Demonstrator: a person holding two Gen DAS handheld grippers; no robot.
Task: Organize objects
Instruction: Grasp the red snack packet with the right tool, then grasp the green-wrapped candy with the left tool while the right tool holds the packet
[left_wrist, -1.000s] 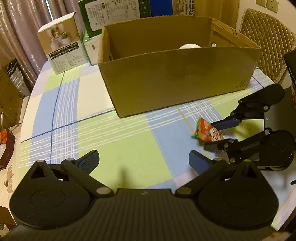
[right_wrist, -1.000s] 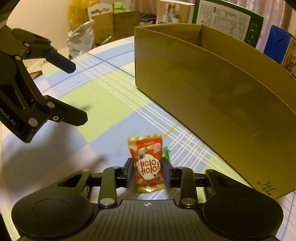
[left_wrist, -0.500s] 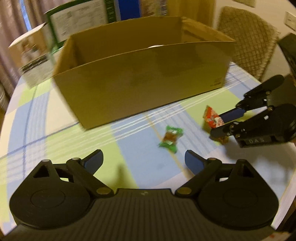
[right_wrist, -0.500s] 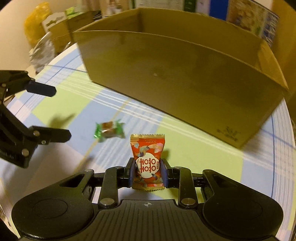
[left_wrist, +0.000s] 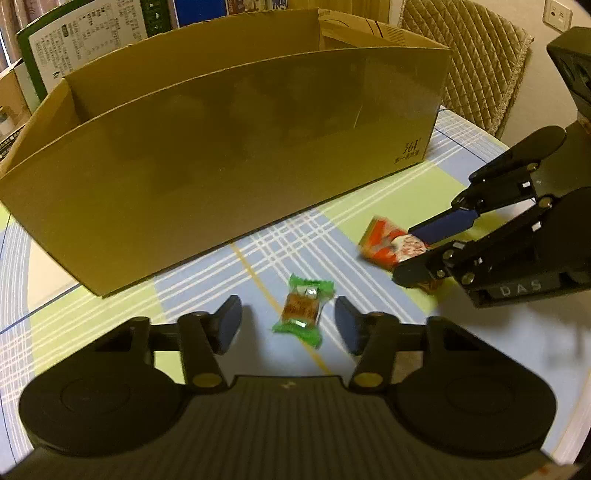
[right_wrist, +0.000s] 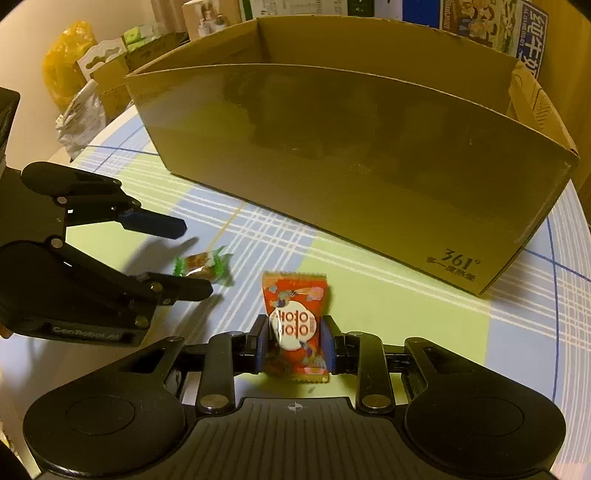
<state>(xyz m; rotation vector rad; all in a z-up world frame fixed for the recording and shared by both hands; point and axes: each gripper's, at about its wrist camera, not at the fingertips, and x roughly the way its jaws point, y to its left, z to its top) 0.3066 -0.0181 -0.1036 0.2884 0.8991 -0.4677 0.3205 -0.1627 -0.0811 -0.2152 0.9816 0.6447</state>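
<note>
So our right gripper (right_wrist: 294, 339) has its jaws clenched on a small red-orange snack packet with a white round label (right_wrist: 295, 325). The packet stands upright between the blue pads, its lower half pinched and its top edge sticking out forward past the fingertips. From the left wrist view we see that same packet (left_wrist: 391, 246) sandwiched between the two right-hand fingers, held just above the cloth.

Our left gripper (left_wrist: 288, 325) is spread wide and grasping nothing. A little green-wrapped candy with a brown middle (left_wrist: 303, 312) lies flat on the cloth right between its two fingertips, touching neither of them as far as we can tell. In the right wrist view the candy (right_wrist: 202, 265) sits between the left gripper's upper and lower fingers, a bit blurry.

Straight ahead of both sets of jaws is a big open-topped brown cardboard box (left_wrist: 229, 155), its long wall facing us with "361°" printed near one bottom corner. It's the wall between the jaws and the box's inside, which we can't see from here.

Everything rests on a round table with a blue, green and white checked cloth (right_wrist: 406, 295). Behind the box there are printed cartons (left_wrist: 88, 33), and off to the right of the left jaws a quilted beige chair back (left_wrist: 472, 55). To the left of the right jaws, a yellow bag (right_wrist: 64, 66).
</note>
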